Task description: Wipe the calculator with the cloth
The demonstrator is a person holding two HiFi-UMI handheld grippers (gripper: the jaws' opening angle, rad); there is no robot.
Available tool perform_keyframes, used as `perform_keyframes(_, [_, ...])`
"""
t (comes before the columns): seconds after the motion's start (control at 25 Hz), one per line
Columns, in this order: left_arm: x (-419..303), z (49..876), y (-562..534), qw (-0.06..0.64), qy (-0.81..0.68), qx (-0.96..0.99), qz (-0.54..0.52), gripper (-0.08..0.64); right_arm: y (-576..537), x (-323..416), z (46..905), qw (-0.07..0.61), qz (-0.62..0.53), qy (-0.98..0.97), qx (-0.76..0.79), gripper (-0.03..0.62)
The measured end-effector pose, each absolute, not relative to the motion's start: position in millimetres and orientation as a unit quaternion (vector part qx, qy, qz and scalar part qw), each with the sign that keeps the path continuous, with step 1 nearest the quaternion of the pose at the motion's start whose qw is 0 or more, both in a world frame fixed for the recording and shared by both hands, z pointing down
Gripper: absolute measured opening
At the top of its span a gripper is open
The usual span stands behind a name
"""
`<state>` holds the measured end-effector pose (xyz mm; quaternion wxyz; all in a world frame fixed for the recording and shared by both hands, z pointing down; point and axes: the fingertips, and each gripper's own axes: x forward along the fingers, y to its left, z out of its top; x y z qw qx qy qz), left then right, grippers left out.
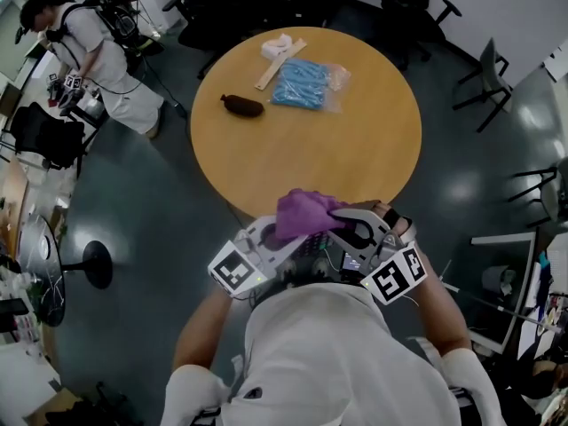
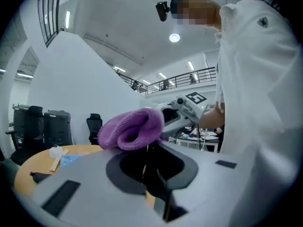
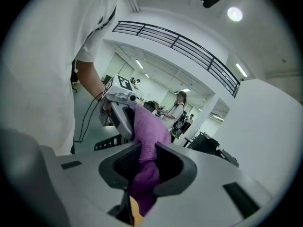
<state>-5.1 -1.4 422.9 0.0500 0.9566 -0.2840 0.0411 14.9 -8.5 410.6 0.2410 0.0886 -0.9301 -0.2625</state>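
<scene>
My right tongs (image 3: 144,174) are pinched shut on the cloth (image 3: 150,126). It's a purple knit rag, bunched into a soft fold, running up from the jaws at bottom centre. My left tongs (image 2: 152,171) are narrow, clamped on a thin dark slab seen edge-on, pretty sure that's the calculator (image 2: 160,186). The cloth flops over its top, mid frame. In the head view the whole bundle sits bottom centre, just off the near rim of the round table (image 1: 302,158). A blue pack (image 1: 302,82) lies on the table's far side, top centre.
</scene>
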Motion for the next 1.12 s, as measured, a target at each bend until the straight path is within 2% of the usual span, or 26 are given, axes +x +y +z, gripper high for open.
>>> perform_keyframes(0.56, [-23, 404, -9, 0.051, -0.313, 0.948, 0.008, 0.048, -46, 65, 414, 0.201, -0.146, -0.947, 0.203, 0.087])
perform_keyframes(0.92, [-35, 390, -16, 0.049, -0.343, 0.938, -0.030, 0.048, -34, 74, 446, 0.151, -0.008, -0.964, 0.218, 0.087])
perform_keyframes(1.12, [-46, 386, -22, 0.019, -0.358, 0.933, -0.041, 0.048, -7, 66, 480, 0.173, 0.037, -0.966, 0.191, 0.087])
